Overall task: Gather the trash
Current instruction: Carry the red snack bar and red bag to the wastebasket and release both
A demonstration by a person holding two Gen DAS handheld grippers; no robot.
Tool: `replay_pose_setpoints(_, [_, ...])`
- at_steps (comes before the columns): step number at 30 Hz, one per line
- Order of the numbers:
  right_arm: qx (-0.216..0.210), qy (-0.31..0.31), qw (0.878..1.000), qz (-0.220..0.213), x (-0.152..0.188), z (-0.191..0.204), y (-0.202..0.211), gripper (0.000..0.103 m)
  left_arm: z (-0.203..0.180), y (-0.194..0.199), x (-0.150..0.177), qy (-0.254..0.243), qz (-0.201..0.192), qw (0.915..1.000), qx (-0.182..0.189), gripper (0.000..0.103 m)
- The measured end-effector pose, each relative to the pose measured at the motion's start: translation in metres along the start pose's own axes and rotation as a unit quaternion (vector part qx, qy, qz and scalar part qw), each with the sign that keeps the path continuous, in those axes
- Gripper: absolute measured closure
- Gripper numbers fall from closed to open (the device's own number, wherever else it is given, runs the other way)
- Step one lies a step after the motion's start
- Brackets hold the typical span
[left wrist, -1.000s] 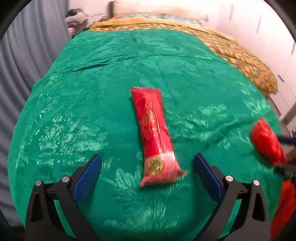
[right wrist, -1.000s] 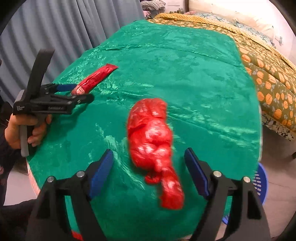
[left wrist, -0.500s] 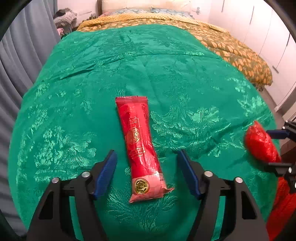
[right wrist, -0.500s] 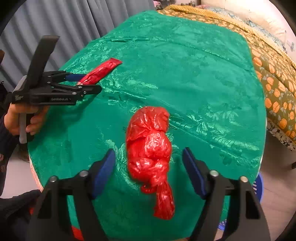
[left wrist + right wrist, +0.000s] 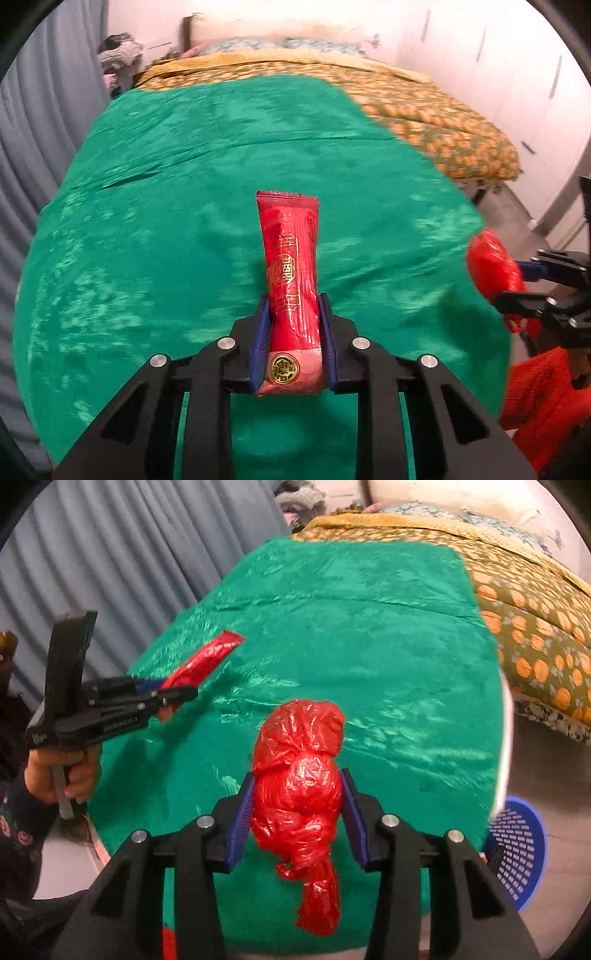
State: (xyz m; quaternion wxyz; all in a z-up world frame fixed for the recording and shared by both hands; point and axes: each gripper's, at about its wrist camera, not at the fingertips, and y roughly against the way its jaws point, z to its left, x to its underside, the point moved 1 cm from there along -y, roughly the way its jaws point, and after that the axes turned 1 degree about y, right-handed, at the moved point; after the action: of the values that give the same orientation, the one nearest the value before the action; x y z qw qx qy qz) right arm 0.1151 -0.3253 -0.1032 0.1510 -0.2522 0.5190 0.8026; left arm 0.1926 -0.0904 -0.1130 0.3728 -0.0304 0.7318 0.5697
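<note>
Red wrapper [image 5: 291,280] (long, flat), knotted red bag [image 5: 299,794], both clamped

Two wrist cameras, each angled steeply down along its own fingers

Both sit close above the green bedspread [image 5: 184,221]. The left view catches the right gripper [image 5: 517,280] at three o'clock; the right view catches the left gripper [image 5: 173,690] at nine o'clock. Both share the bedspread and the orange quilt [image 5: 535,627].
</note>
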Motion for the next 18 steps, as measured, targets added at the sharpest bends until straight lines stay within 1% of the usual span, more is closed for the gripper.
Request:
replay_pose_setpoints(2, [0.009, -0.023, 1.000, -0.015, 0.005, -0.020, 0.017, 0.059, -0.023, 0.001, -0.003, -0.012, -0.001, 0.9998, 0.016, 0.079])
replay_pose_setpoints(4, [0.032, -0.048, 0.998, -0.031, 0.013, -0.049, 0.037, 0.059, -0.058, 0.000, -0.008, -0.031, -0.002, 0.9988, 0.037, 0.079])
replay_pose_setpoints(6, [0.062, -0.069, 0.995, -0.038, 0.022, -0.079, 0.053, 0.059, -0.091, -0.003, -0.014, -0.046, -0.002, 0.9971, 0.060, 0.079])
replay_pose_setpoints(7, [0.082, -0.086, 0.992, -0.040, 0.029, -0.100, 0.061, 0.059, -0.112, -0.006, -0.018, -0.056, 0.001, 0.9956, 0.075, 0.079])
replay_pose_setpoints(10, [0.124, -0.117, 0.985, -0.036, 0.048, -0.146, 0.075, 0.059, -0.172, -0.018, -0.028, -0.081, 0.009, 0.9902, 0.114, 0.079])
replay_pose_setpoints(14, [0.159, -0.156, 0.975, -0.020, 0.077, -0.203, 0.077, 0.059, -0.252, -0.046, -0.035, -0.108, 0.031, 0.9825, 0.148, 0.079])
replay_pose_setpoints(17, [0.163, -0.186, 0.969, -0.009, 0.093, -0.236, 0.068, 0.059, -0.302, -0.075, -0.032, -0.125, 0.052, 0.9791, 0.152, 0.079])
replay_pose_setpoints(18, [0.165, -0.195, 0.967, -0.007, 0.099, -0.247, 0.065, 0.059, -0.311, -0.085, -0.031, -0.127, 0.058, 0.9786, 0.151, 0.079])
